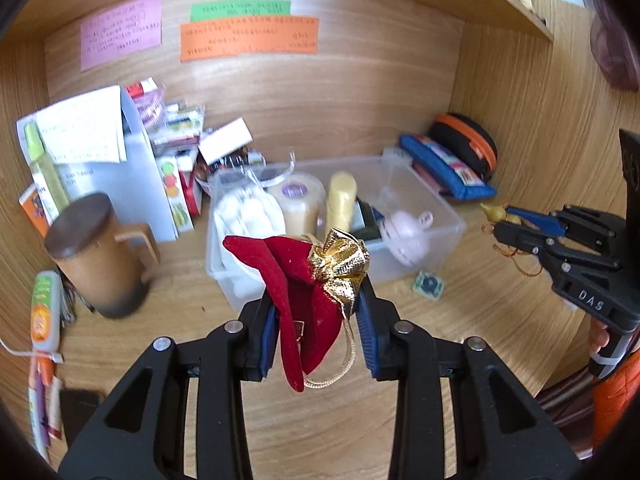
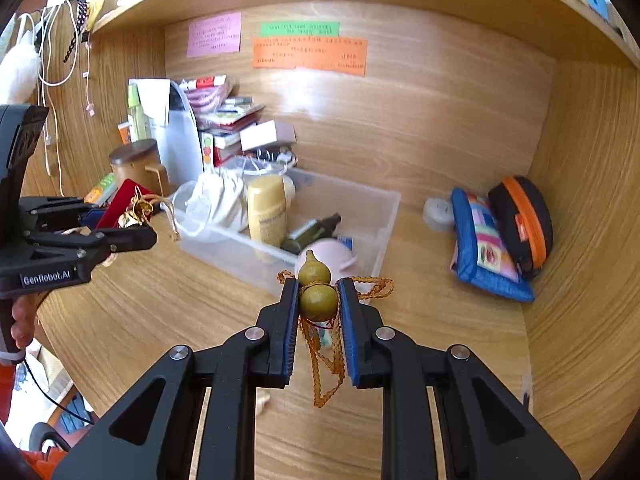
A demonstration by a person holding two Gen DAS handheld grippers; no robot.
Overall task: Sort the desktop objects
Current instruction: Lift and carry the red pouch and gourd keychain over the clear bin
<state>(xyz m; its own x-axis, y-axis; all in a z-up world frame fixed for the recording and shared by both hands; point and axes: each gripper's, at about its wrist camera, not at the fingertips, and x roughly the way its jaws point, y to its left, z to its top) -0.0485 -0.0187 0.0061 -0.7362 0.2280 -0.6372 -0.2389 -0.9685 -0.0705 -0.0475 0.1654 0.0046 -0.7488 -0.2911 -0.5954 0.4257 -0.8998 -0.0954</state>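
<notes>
My left gripper (image 1: 316, 296) is shut on a red velvet pouch (image 1: 304, 300) with a gold bow and cord, held above the desk in front of the clear plastic bin (image 1: 448, 216). It also shows in the right wrist view (image 2: 128, 236) at the left. My right gripper (image 2: 319, 296) is shut on a small olive gourd charm (image 2: 316, 292) with an orange braided cord, held just in front of the bin (image 2: 384, 208). It shows in the left wrist view (image 1: 500, 224) at the right. The bin holds a white cloth bag, a yellow bottle, a pink piggy bank and other items.
A brown lidded mug (image 1: 100, 256) stands left of the bin, with a white folder, boxes and packets behind it. A blue pouch (image 2: 484, 252) and a black-and-orange case (image 2: 524, 224) lean at the right wall. A small green die (image 1: 428, 285) lies by the bin.
</notes>
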